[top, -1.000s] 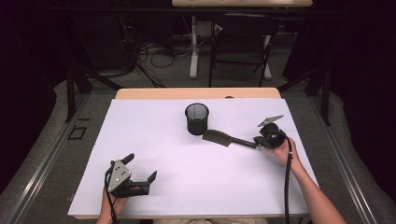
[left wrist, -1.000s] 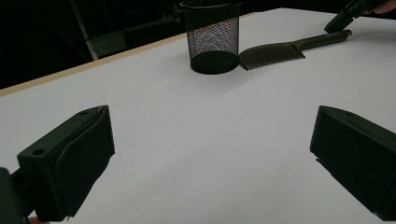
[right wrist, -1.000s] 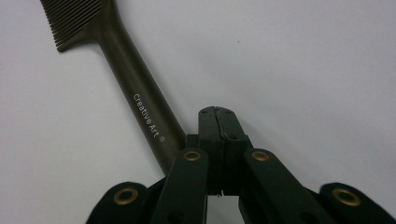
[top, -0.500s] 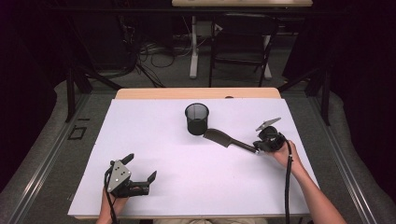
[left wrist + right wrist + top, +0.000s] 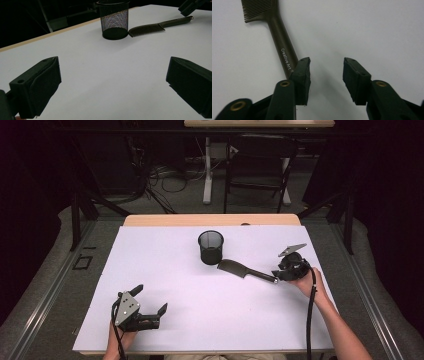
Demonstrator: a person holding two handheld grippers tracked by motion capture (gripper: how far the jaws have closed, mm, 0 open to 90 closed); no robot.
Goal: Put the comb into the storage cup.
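A dark comb [image 5: 244, 269] with a long handle lies flat on the white table [image 5: 165, 265], its toothed head next to a black mesh cup [image 5: 210, 247]. My right gripper [image 5: 276, 277] sits at the handle's end. Its jaws have just been opening and stand apart in the right gripper view [image 5: 326, 72]. Nothing is between them, and the comb's handle [image 5: 283, 51] runs off past the left jaw. My left gripper [image 5: 150, 300] rests wide open near the front left edge. The left gripper view [image 5: 112, 82] looks toward the cup [image 5: 113, 20] and comb [image 5: 150, 27].
A wooden strip [image 5: 210, 219] shows along the table's far edge. Beyond it stand a chair [image 5: 260, 165], a table leg and cables on the floor. A cable [image 5: 310, 320] trails from the right gripper along the forearm.
The right gripper's jaws have come apart and let go of the comb's handle. The comb and both hands stay almost where they were.
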